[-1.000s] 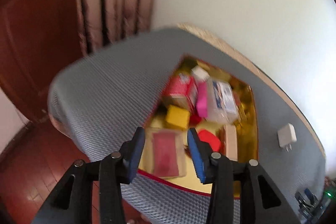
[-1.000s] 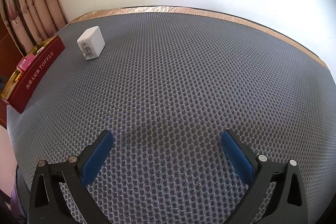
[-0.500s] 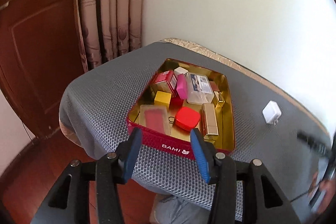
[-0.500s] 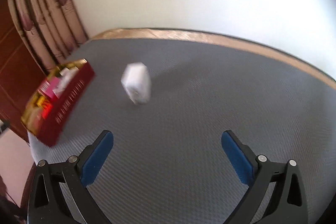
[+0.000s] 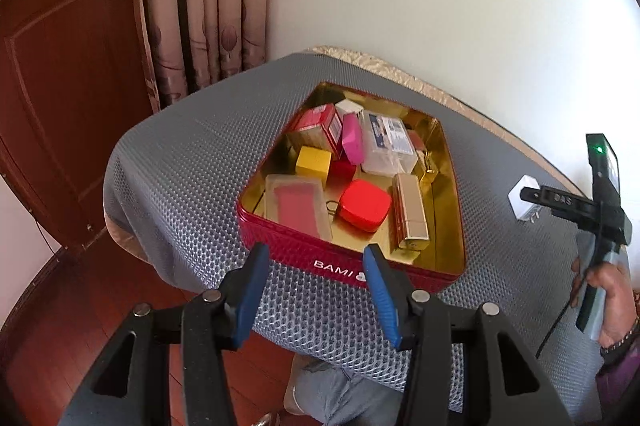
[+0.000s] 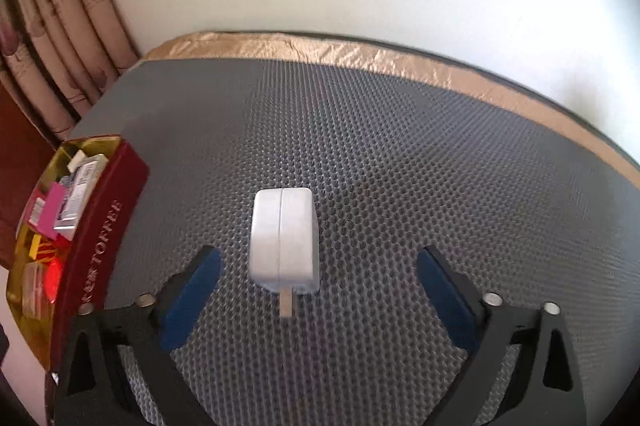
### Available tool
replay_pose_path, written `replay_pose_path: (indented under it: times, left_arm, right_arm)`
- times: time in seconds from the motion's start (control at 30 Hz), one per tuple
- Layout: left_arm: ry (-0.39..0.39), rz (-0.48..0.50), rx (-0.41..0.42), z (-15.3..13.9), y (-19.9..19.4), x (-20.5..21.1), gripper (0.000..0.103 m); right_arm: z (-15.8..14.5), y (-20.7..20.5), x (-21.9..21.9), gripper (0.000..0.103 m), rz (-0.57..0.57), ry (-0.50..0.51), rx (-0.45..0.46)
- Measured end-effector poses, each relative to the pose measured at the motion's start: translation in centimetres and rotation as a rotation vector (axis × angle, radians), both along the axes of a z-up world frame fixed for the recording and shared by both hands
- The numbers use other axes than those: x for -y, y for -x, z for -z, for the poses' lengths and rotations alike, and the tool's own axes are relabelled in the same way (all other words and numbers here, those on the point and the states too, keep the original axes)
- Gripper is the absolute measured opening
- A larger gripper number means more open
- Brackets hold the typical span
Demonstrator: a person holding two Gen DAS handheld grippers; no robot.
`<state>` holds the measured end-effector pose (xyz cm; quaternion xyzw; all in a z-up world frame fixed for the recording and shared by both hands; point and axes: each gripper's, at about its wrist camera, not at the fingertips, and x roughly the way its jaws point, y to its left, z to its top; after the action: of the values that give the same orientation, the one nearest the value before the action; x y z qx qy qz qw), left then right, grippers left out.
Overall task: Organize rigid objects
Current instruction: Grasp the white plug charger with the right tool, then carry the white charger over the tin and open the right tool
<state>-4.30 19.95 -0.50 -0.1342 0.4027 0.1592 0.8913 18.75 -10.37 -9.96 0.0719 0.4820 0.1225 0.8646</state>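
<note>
White charger point(image 6: 283, 237): one, lying on the grey mat point(image 6: 400, 154) right of the tin, long axis running away from the right wrist camera, metal prong toward it
Red tin point(image 5: 344, 268): one, open, gold inside, about ten small items, several overlapped and hard to tell apart
Right gripper point(image 6: 318, 290): jaws just closing, charger between them, pads apart from it
Left gripper point(image 5: 314, 292): released, empty, before the tin's near wall
Hidden: tin cut off in right view

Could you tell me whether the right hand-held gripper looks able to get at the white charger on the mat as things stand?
Probably yes: the white charger lies alone on the grey mat, and the right hand-held gripper, its jaws just narrowing, straddles it with nothing between.
</note>
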Motion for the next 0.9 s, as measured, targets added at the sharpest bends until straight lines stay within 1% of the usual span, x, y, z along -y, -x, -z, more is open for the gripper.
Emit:
replay_pose_path:
  times: [0.03,0.07,0.13,0.17,0.23,0.3,0.37,0.43,0.5,0.57,0.7,0.8,0.9]
  left_arm:
    - [0.001,0.001,-0.009,0.2,-0.1,0.0,0.050]
    - [0.001,0.001,-0.018,0.3,-0.2,0.0,0.050]
    - [0.001,-0.005,-0.035,0.6,-0.4,-0.1,0.050]
    - [0.004,-0.010,-0.042,0.8,-0.5,-0.2,0.050]
    - [0.013,-0.019,-0.052,0.9,-0.6,-0.4,0.050]
    - [0.021,-0.028,-0.058,1.0,-0.5,-0.6,0.050]
    - [0.026,-0.034,-0.057,1.1,-0.4,-0.7,0.050]
    - [0.027,-0.037,-0.061,1.1,-0.3,-0.7,0.050]
    - [0.027,-0.032,-0.072,1.0,-0.4,-0.6,0.050]
    - [0.023,-0.030,-0.078,0.9,-0.3,-0.6,0.050]
    - [-0.007,-0.033,-0.055,0.3,0.0,-0.6,0.050]
    - [-0.028,-0.039,-0.047,0.1,0.2,-0.7,0.050]
    - [-0.030,-0.046,-0.049,0.1,0.2,-1.0,0.050]
  right_arm:
    - [0.4,-0.4,-0.3,0.057,-0.009,0.011,-0.016]
    - [0.6,-0.5,-0.5,0.050,-0.021,0.016,-0.025]
    - [0.9,-0.5,-1.1,0.027,-0.038,0.054,-0.031]
    - [0.8,-0.4,-1.2,0.027,-0.039,0.066,-0.025]
    - [0.3,0.2,-1.0,0.027,-0.057,0.014,-0.028]
    - [-1.3,1.8,-0.8,0.027,-0.073,-0.005,0.019]
    - [-3.3,3.3,-0.9,0.027,-0.104,-0.069,0.043]
    - [-5.7,5.0,-1.7,0.027,-0.151,-0.153,0.061]
    - [-7.4,6.2,-3.1,0.027,-0.212,-0.231,0.052]
    - [-8.4,7.0,-5.5,0.027,-0.282,-0.304,0.022]
    - [-8.1,7.6,-10.0,0.027,-0.353,-0.372,-0.045]
    - [-7.2,7.5,-12.7,0.027,-0.380,-0.394,-0.089]
    - [-6.8,8.0,-14.4,0.027,-0.388,-0.377,-0.110]
